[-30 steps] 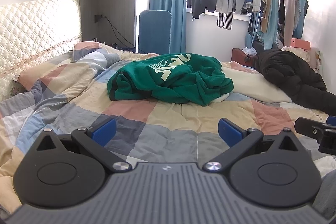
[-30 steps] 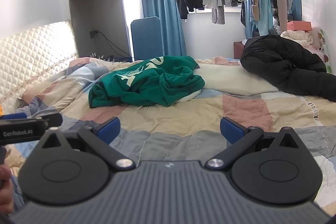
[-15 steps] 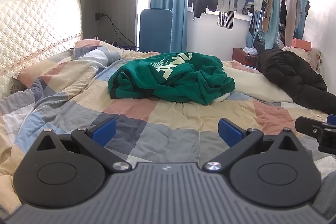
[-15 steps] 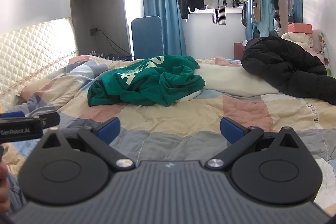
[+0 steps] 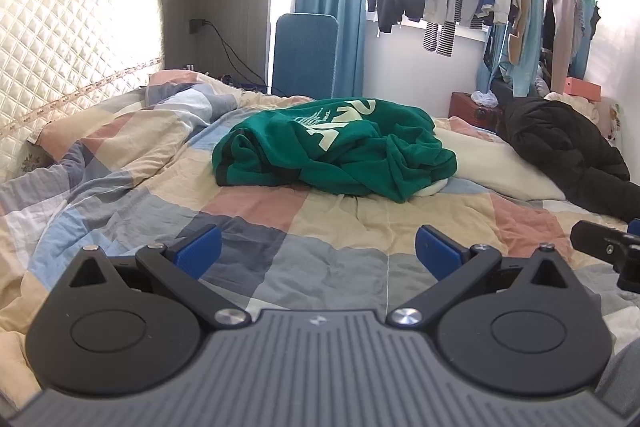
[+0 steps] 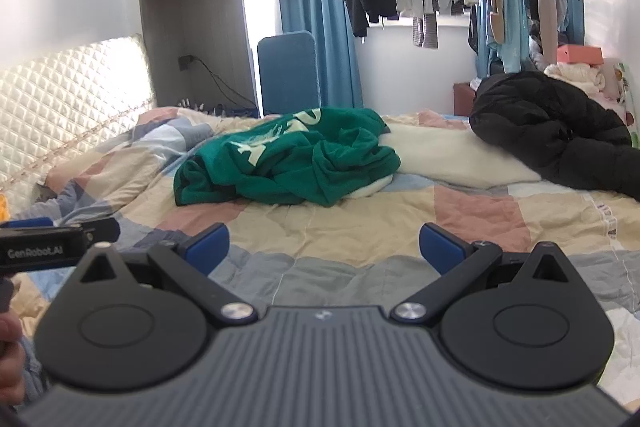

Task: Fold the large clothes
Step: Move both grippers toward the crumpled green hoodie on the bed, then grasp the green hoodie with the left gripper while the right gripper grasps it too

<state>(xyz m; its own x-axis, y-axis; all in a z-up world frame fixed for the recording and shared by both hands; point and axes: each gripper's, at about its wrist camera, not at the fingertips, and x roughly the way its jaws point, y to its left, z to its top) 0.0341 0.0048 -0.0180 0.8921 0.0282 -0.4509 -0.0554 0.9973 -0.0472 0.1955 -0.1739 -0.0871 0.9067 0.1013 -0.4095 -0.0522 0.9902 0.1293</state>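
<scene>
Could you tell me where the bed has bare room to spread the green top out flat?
The free patch is the near quilt, between the green top and the open left gripper and right gripper. More lies left, toward the headboard. The right is crowded: a white pillow and black coat.

Bare quilt [image 5: 332,227] lay open at lower centre, while the green sweatshirt [image 5: 340,151] and black jacket [image 5: 560,143] blocked mid-frame and right.
</scene>
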